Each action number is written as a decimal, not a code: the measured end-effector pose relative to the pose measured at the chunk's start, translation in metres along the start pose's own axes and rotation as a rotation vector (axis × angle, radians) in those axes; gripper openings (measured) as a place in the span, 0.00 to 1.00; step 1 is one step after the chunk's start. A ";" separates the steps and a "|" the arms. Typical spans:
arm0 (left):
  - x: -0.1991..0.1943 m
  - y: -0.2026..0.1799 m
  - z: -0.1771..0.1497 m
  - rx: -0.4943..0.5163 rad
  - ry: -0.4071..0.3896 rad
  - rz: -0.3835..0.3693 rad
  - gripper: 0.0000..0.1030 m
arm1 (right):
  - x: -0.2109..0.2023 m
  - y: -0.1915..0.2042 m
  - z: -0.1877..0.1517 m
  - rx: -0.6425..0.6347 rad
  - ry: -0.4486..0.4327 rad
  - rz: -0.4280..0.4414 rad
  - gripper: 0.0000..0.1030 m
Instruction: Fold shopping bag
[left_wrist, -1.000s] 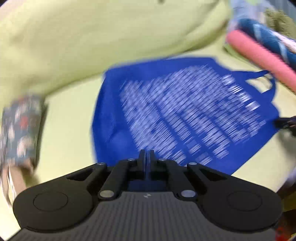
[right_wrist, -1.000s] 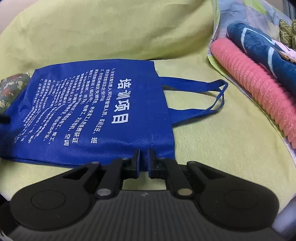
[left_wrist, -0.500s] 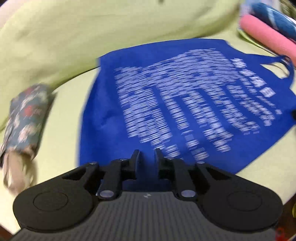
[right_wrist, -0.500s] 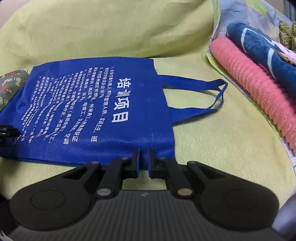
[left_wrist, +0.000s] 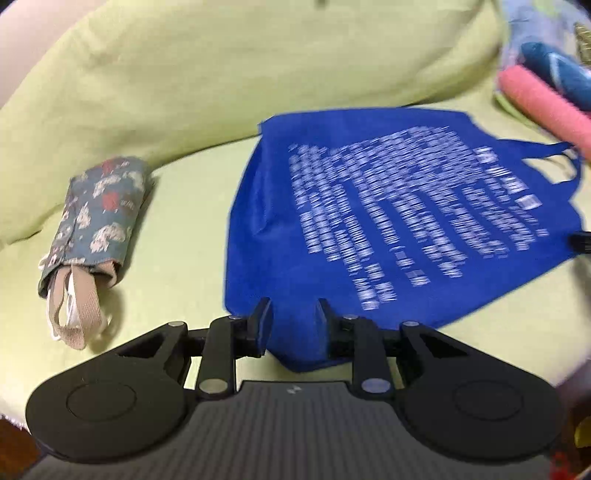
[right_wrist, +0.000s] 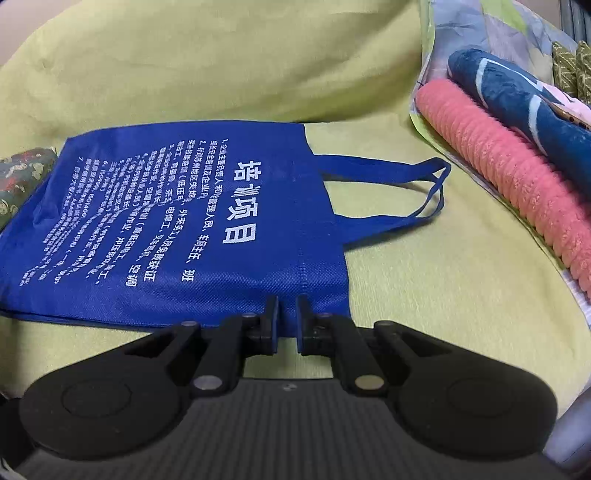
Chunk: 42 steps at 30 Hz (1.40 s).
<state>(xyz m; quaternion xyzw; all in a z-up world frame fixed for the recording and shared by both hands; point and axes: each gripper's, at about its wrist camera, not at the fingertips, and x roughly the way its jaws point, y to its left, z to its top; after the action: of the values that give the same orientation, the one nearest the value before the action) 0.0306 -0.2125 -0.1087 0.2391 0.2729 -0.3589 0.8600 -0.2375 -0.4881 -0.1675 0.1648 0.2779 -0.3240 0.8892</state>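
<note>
Blue non-woven shopping bag with white print (right_wrist: 177, 221) judged light, limp; best held at corners. Left gripper (left_wrist: 291, 314) released, astride corner; right gripper (right_wrist: 286, 302) clenched on near edge.

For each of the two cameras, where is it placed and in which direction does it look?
Left wrist: sits behind the left gripper, facing the bottom end of the blue shopping bag; its open fingers straddle a bag corner.
Right wrist: sits behind the right gripper, facing the bag's handle end; its fingers stand nearly closed at the bag's edge.
Shared: the bag, the pink towel roll and the green cover.
</note>
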 end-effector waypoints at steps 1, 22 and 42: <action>-0.005 -0.004 0.000 0.008 -0.009 -0.008 0.29 | 0.000 -0.002 -0.001 0.007 -0.003 0.008 0.07; 0.011 -0.054 0.053 0.287 -0.108 -0.177 0.41 | 0.000 -0.025 -0.004 0.125 -0.018 0.109 0.07; 0.256 -0.099 0.312 0.628 0.234 -0.855 0.69 | 0.006 -0.039 0.006 0.128 0.032 0.188 0.07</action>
<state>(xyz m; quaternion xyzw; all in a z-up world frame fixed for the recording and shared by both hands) 0.2019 -0.5890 -0.0644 0.3906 0.3197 -0.7117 0.4886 -0.2574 -0.5227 -0.1712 0.2517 0.2544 -0.2535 0.8987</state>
